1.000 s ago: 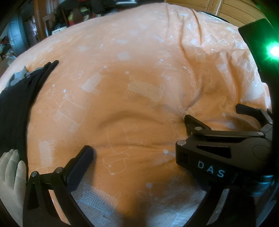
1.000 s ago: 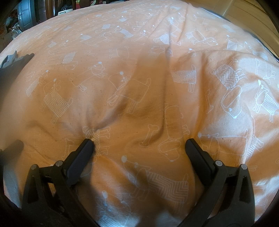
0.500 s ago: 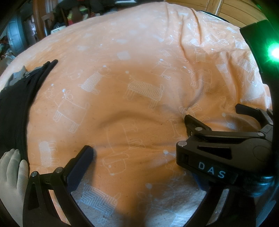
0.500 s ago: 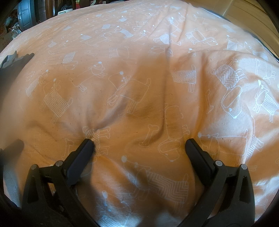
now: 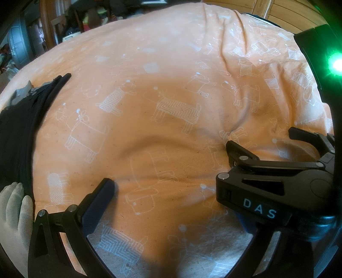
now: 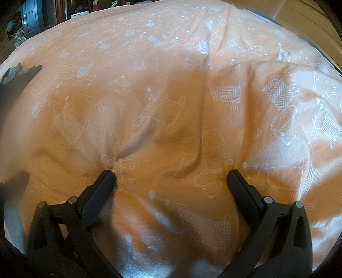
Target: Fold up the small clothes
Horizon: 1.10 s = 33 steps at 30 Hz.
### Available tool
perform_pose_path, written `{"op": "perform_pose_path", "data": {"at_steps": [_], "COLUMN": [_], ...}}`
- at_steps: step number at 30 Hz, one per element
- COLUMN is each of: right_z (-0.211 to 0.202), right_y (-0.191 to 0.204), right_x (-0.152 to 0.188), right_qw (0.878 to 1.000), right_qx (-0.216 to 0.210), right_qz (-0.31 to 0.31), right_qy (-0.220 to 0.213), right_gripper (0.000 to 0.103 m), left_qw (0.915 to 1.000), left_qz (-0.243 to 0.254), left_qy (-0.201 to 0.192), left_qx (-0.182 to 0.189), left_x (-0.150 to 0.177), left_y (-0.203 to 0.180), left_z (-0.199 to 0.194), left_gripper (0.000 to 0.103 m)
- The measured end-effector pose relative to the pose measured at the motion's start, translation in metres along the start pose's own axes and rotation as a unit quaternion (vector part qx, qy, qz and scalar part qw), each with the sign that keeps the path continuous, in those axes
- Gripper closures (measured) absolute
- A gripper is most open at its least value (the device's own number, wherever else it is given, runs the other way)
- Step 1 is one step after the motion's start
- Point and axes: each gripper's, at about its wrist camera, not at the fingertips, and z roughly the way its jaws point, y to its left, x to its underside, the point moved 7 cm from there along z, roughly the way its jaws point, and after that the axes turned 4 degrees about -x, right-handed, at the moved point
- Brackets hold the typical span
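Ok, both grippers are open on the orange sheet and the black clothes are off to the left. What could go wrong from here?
1. The right gripper presses into the orange sheet, which bunches at its fingertip; closing here would likely grab bedding rather than clothing.
2. The black clothes lie at the far left edge, beside the gloved hand; reaching across could drag the sheet.
3. The left gripper sits close to the right one, so they may collide.

An orange bedcover (image 6: 171,89) printed with white outline dogs and bones fills the scene, rumpled into soft folds at the right and lit warmly, with shadow over its near middle. At the far left stand a dark grey cabinet (image 6: 32,19) and a cluttered corner with a wooden post (image 5: 48,27). At the far right runs pale wooden panelling (image 5: 284,15)
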Motion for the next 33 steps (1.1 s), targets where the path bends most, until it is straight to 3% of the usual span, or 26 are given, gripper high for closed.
{"op": "perform_pose_path", "data": {"at_steps": [33], "right_z": [0.0], "right_y": [-0.0005], "right_x": [0.001], "right_qw": [1.0], "right_qx": [0.005], "right_qz": [-0.003], "right_qy": [0.001], "right_gripper": [0.0], "left_qw": [1.0], "left_qz": [0.001], "left_qy": [0.001], "left_qx": [0.0], "left_x": [0.0001], "left_y": [0.0], "left_z": [-0.0009], "left_gripper": [0.0]}}
